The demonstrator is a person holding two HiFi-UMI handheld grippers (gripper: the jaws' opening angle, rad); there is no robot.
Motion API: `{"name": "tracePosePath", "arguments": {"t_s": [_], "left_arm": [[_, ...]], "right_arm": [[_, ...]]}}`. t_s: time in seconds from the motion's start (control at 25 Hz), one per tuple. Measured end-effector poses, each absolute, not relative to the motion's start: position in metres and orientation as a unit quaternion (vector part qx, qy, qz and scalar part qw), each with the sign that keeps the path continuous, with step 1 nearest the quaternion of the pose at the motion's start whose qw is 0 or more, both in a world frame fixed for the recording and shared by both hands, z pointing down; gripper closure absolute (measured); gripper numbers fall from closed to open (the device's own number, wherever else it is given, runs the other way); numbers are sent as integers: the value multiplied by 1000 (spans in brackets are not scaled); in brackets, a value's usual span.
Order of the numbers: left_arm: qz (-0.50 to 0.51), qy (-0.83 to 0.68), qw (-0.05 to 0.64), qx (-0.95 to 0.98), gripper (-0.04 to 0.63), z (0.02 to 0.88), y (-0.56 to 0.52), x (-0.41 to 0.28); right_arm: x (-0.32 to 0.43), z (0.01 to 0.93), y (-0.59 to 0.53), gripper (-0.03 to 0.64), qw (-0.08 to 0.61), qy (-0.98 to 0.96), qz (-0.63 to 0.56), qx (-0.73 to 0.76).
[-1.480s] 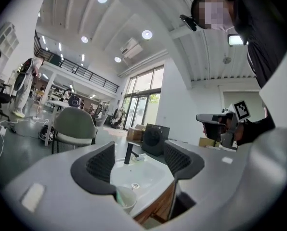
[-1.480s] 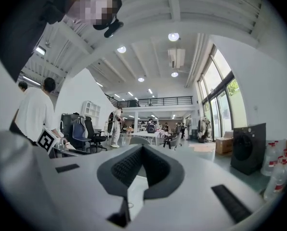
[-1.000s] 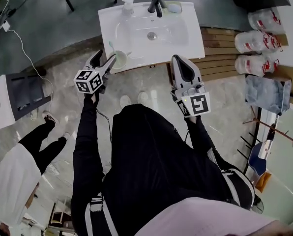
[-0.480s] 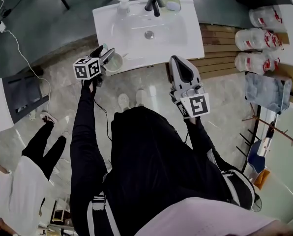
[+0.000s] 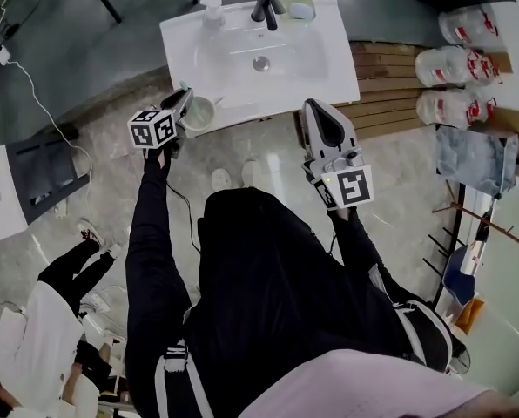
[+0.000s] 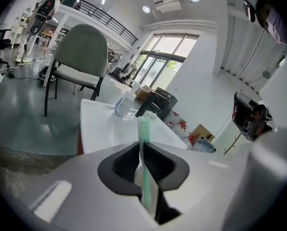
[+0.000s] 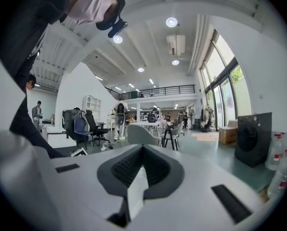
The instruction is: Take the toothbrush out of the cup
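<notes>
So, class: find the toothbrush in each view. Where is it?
Head view: toothbrush upper left, at the cup.
Left gripper view: low centre, upright, in the left gripper, jaws closing on it.
Right gripper view: not in it.
Shared landmark: the tap, in head and left gripper views.

A white rectangular ceramic washbasin top (image 5: 338, 68) has a shallow bowl with a round metal drain (image 5: 260, 63) sunk in its middle. Seen from the head view, a white plastic pump bottle (image 5: 212, 9) stands along its far edge at the left. A black metal tap (image 5: 266, 5) stands mid-edge, and a small pale oval object (image 5: 301, 10) lies just right of it. A pale green round cup (image 5: 198, 113) stands upright on the near left corner.
</notes>
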State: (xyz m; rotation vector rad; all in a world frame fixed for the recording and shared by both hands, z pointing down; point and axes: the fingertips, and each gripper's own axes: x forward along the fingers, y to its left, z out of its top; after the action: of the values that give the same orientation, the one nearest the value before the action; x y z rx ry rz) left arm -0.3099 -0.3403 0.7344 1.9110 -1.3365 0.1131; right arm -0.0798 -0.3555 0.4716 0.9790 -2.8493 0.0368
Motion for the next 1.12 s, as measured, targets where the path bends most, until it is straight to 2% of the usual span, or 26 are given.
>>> {"name": "tracePosePath", "arguments": {"t_s": [0.16,0.4,0.72,0.92,1.12], "left_arm": [[33,-531,381,756,571,729,-338,-316],[1,-542,324,775,574,682,-331,-320],[-50,-575,195,793,574,559,-305,-312],[-57,-616,95,780,574,470,-250,-295],[-51,-638,32,767,575,417,-193,-272]], "right_arm": [[-76,471,-353,617,66,-943,8,327],[-73,462,-349,616,63,-943,1,327],[-71,440,-330,616,46,-948,-9,316],[-63,423,-314,615,26,-949,-8,314],[-48,409,-296,615,1,-950,16,312]]}}
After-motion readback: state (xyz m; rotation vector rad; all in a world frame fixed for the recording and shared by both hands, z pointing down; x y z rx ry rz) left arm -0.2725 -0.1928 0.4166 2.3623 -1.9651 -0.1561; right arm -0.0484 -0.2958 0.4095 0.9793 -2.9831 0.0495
